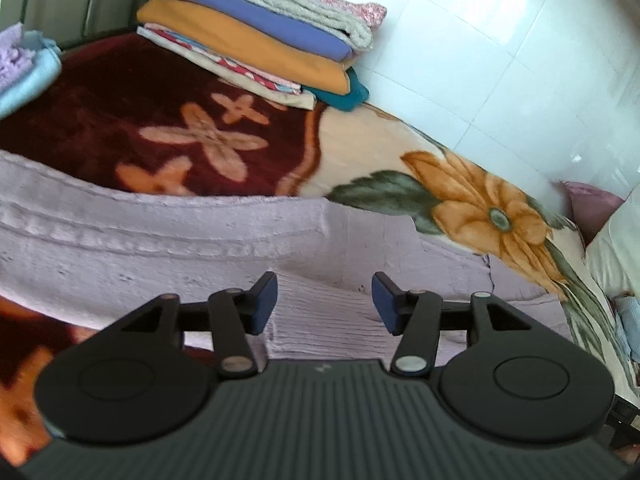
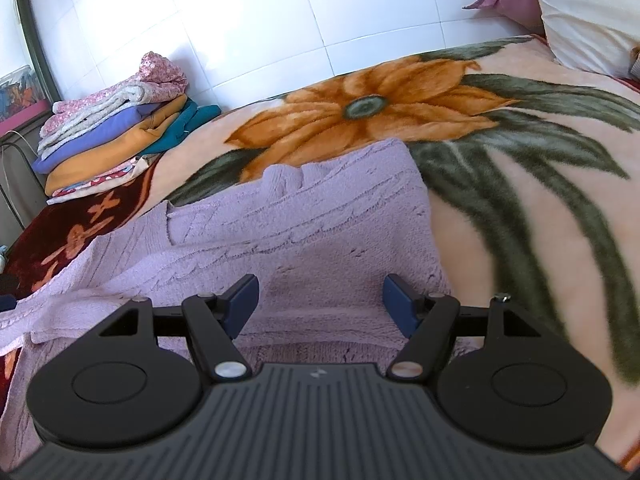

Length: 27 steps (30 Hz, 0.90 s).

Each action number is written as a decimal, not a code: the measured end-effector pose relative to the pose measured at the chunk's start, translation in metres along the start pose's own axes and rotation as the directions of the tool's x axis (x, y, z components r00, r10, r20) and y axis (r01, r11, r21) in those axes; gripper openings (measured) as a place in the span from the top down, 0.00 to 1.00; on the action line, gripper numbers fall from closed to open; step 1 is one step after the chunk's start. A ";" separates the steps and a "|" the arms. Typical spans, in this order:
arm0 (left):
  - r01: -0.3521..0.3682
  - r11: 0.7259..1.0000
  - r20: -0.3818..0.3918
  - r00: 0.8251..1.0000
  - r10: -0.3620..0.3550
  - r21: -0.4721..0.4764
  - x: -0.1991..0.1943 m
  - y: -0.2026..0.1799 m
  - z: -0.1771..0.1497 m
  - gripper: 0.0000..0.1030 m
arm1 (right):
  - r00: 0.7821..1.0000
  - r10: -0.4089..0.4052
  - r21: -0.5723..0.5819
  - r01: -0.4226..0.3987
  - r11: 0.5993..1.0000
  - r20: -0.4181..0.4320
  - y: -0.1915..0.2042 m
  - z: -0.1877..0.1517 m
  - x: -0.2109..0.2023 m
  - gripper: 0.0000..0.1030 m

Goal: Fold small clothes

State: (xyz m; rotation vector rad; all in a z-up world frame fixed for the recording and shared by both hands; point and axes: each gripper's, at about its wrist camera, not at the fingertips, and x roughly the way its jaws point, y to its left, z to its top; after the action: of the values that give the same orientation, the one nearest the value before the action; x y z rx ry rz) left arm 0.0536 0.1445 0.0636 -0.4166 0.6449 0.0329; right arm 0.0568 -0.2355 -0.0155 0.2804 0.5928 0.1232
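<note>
A lilac knitted sweater (image 1: pixel 160 240) lies spread on a floral blanket (image 1: pixel 480 208); it also shows in the right wrist view (image 2: pixel 304 216). My left gripper (image 1: pixel 324 300) is open and empty, its blue pads just above the sweater's ribbed edge. My right gripper (image 2: pixel 320 304) is open and empty, low over the sweater near its right side. Part of the sweater is folded over itself in the right wrist view. The near hem is hidden behind both gripper bodies.
A stack of folded clothes (image 1: pixel 260 32) sits at the blanket's far end by the tiled wall (image 1: pixel 500 40), also in the right wrist view (image 2: pixel 116 128). A light blue and lilac pile (image 1: pixel 24 64) lies far left. Pillows (image 2: pixel 580 8) lie at the right.
</note>
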 end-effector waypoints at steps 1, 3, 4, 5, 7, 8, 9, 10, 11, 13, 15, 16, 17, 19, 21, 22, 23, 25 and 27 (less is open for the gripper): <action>-0.009 1.000 -0.014 1.000 0.009 0.001 0.004 -0.001 -0.001 0.47 | 1.000 0.001 -0.002 -0.001 1.000 -0.002 0.000 0.001 0.000 0.27; -0.032 0.999 -0.039 0.999 0.032 -0.001 0.013 0.000 -0.003 0.47 | 1.000 0.002 -0.001 -0.002 1.000 -0.007 -0.001 0.002 0.000 0.27; -0.043 0.999 -0.059 0.997 0.043 -0.007 0.019 0.001 -0.005 0.47 | 1.000 0.003 0.002 -0.003 1.000 -0.010 -0.001 0.003 0.000 0.27; -0.054 0.998 -0.084 0.995 0.053 -0.015 0.025 0.003 -0.007 0.47 | 1.000 0.004 0.005 -0.004 1.000 -0.013 -0.001 0.004 0.000 0.27; -0.071 0.997 -0.136 0.988 0.069 -0.013 0.037 0.006 -0.014 0.48 | 1.000 0.006 0.009 -0.006 1.000 -0.019 -0.001 0.005 0.000 0.27; -0.085 0.996 -0.146 0.985 0.086 0.015 0.039 0.004 -0.018 0.49 | 1.000 0.007 0.007 -0.007 1.000 -0.021 -0.001 0.005 0.000 0.27; -0.103 0.993 -0.142 0.984 0.110 0.057 0.039 0.001 -0.021 0.53 | 1.000 0.008 0.001 -0.007 1.000 -0.021 -0.002 0.005 0.000 0.27; -0.126 0.987 -0.134 0.981 0.138 0.097 0.037 -0.003 -0.024 0.53 | 1.000 0.008 -0.007 -0.008 1.000 -0.020 -0.001 0.004 0.000 0.27; -0.143 0.982 -0.130 0.979 0.159 0.125 0.036 -0.006 -0.025 0.53 | 1.000 0.007 -0.018 -0.007 1.000 -0.020 -0.001 0.003 0.001 0.27; -0.161 0.975 -0.123 0.976 0.181 0.156 0.034 -0.009 -0.027 0.53 | 1.000 0.000 -0.043 -0.001 0.999 -0.025 0.001 0.003 0.001 0.27; -0.164 0.971 -0.120 0.975 0.186 0.176 0.036 -0.009 -0.028 0.53 | 0.999 -0.011 -0.044 0.010 0.999 -0.031 0.002 0.004 -0.001 0.27; -0.163 0.970 -0.119 0.975 0.186 0.179 0.036 -0.009 -0.029 0.53 | 0.999 -0.012 -0.033 0.011 0.999 -0.032 0.003 0.005 -0.005 0.27; -0.163 0.971 -0.117 0.976 0.185 0.176 0.037 -0.009 -0.029 0.53 | 0.999 -0.008 -0.032 0.007 0.999 -0.031 0.004 0.005 -0.007 0.27; -0.154 0.977 -0.111 0.979 0.171 0.150 0.033 -0.007 -0.028 0.54 | 0.999 -0.016 -0.065 0.013 0.998 -0.042 0.004 0.003 -0.003 0.27; -0.144 0.984 -0.105 0.982 0.155 0.107 0.025 -0.005 -0.026 0.53 | 0.998 -0.025 -0.103 0.020 0.995 -0.054 0.005 -0.001 0.000 0.27; -0.143 0.986 -0.103 0.983 0.151 0.083 0.020 -0.003 -0.025 0.53 | 0.998 -0.025 -0.106 0.019 0.994 -0.051 0.006 -0.001 -0.001 0.27; -0.142 0.988 -0.094 0.985 0.147 0.060 0.013 0.000 -0.024 0.53 | 0.999 -0.017 -0.093 0.012 0.996 -0.048 0.006 0.000 -0.004 0.27; -0.155 0.987 -0.071 0.985 0.157 0.039 0.000 0.005 -0.022 0.52 | 0.999 0.005 -0.039 -0.007 0.999 -0.042 0.003 0.002 -0.012 0.26; -0.187 0.982 -0.041 0.981 0.188 0.028 -0.014 0.012 -0.020 0.47 | 0.999 0.014 -0.008 -0.014 1.000 -0.036 0.001 0.003 -0.021 0.26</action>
State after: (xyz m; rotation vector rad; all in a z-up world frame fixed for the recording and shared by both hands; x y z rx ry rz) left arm 0.0293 0.1495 0.0531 -0.3335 0.7254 0.1956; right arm 0.0407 -0.2388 -0.0017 0.2751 0.6258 0.1446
